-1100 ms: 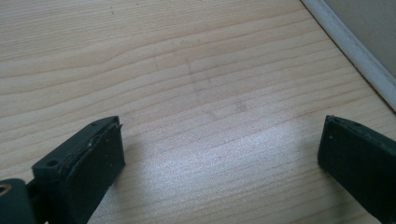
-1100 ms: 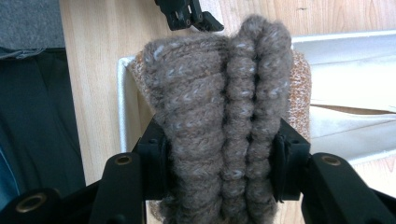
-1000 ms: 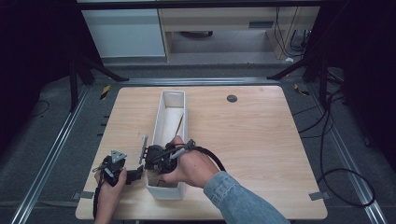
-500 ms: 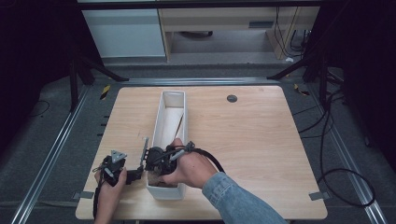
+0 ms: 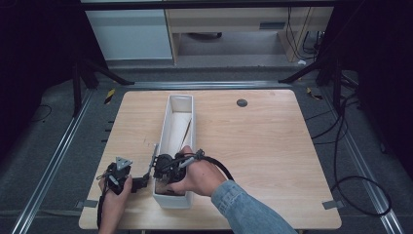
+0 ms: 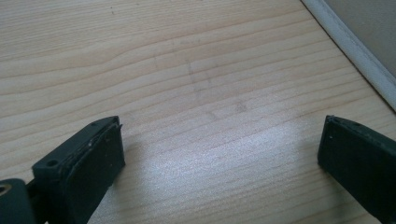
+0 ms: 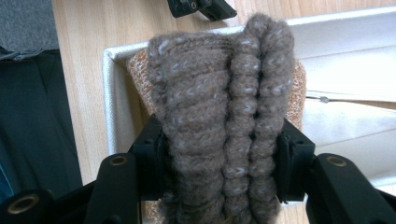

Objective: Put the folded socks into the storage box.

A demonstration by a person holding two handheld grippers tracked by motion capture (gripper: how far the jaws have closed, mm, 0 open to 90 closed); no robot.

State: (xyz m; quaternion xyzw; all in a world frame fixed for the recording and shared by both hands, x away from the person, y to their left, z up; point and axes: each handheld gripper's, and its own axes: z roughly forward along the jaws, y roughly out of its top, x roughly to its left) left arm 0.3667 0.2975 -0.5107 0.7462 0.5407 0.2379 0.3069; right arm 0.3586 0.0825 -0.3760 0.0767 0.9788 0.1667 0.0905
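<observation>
A long white bin (image 5: pixel 171 122) runs front to back on the wooden table (image 5: pixel 272 156). My right gripper (image 5: pixel 163 171) hangs over the bin's near end, shut on a folded brown knitted piece (image 7: pixel 224 116). In the right gripper view the knit stands up between the jaws above the bin's corner (image 7: pixel 109 93), with more brown knit (image 5: pixel 164 188) lying below it in the bin. My left gripper (image 5: pixel 136 181) rests left of the bin, near the table's front. Its jaws stand wide open (image 6: pixel 224 149) over bare wood, and the bin's wall (image 6: pixel 355 46) crosses the far right corner.
Pale folded sheets (image 7: pixel 345 121) and a thin stick (image 5: pixel 187 129) lie farther along inside the bin. A small black disc (image 5: pixel 242 103) is set in the table at the back. Black cables (image 5: pixel 350 161) trail on the floor to the right.
My right gripper has drifted a little left and nearer, toward the bin's near end, with the knit in its jaws. The left gripper has hardly moved.
</observation>
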